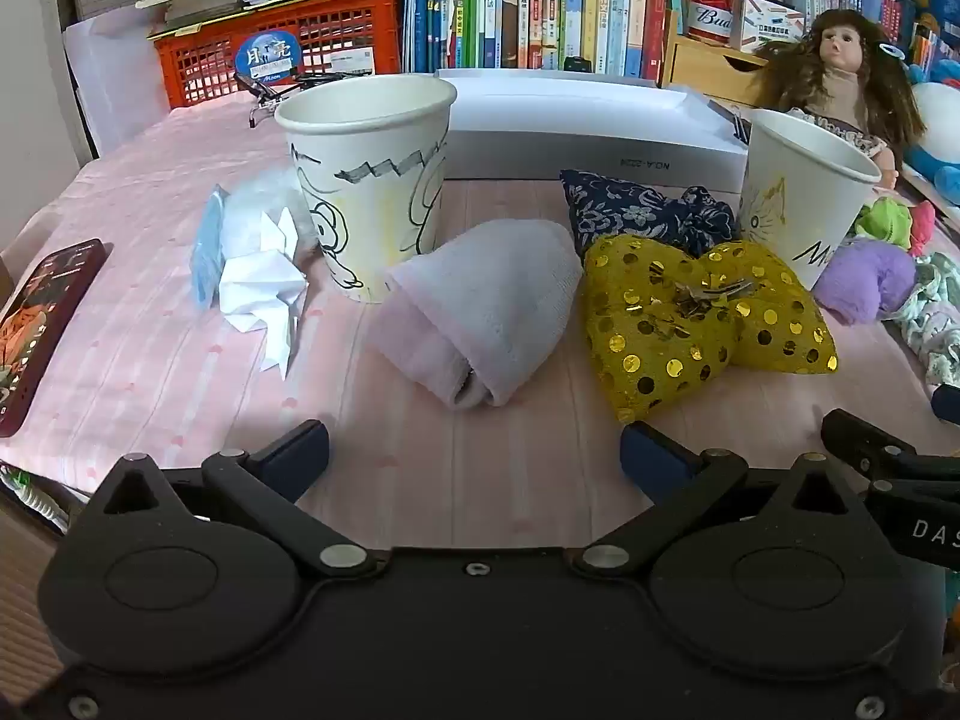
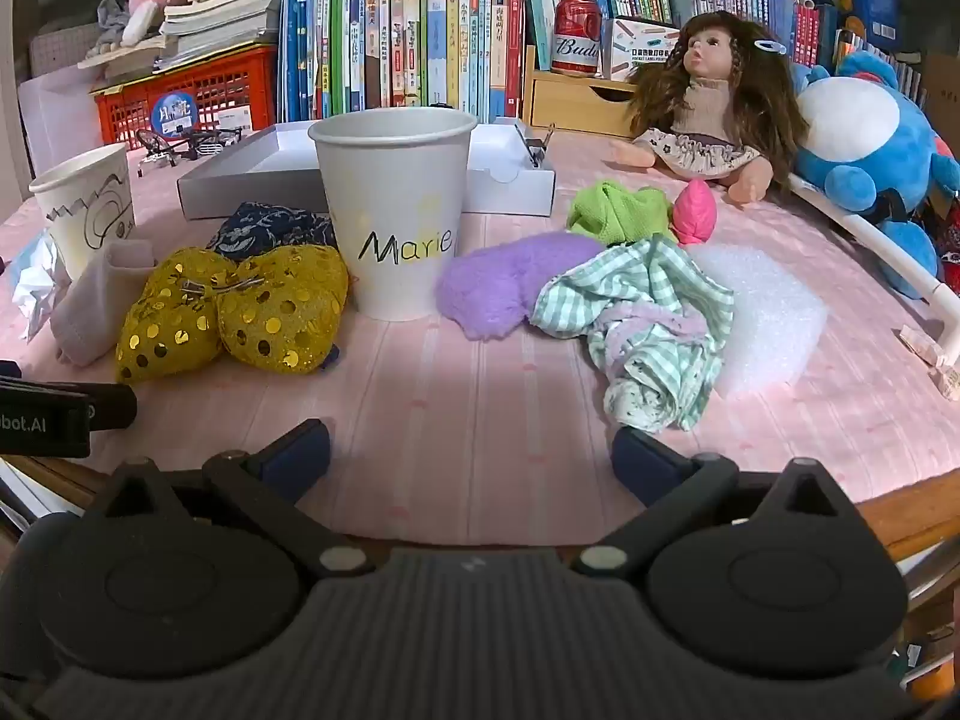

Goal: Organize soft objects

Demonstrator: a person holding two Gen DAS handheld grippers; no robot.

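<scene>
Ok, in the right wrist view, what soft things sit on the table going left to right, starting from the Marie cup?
Marie cup → purple plush piece → green checked cloth → white foam sheet. Farther back, the lime cloth and pink piece overlap that span, so I left them out.

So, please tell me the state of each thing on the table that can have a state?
Left gripper: open, holding nothing.
Right gripper: open, holding nothing.
Doodled cup: upright, looks empty.
Marie cup: upright, inside hidden.
White sock: rolled, lying flat.
Checked cloth: crumpled.
White box: open.
Doll: sitting up.
</scene>
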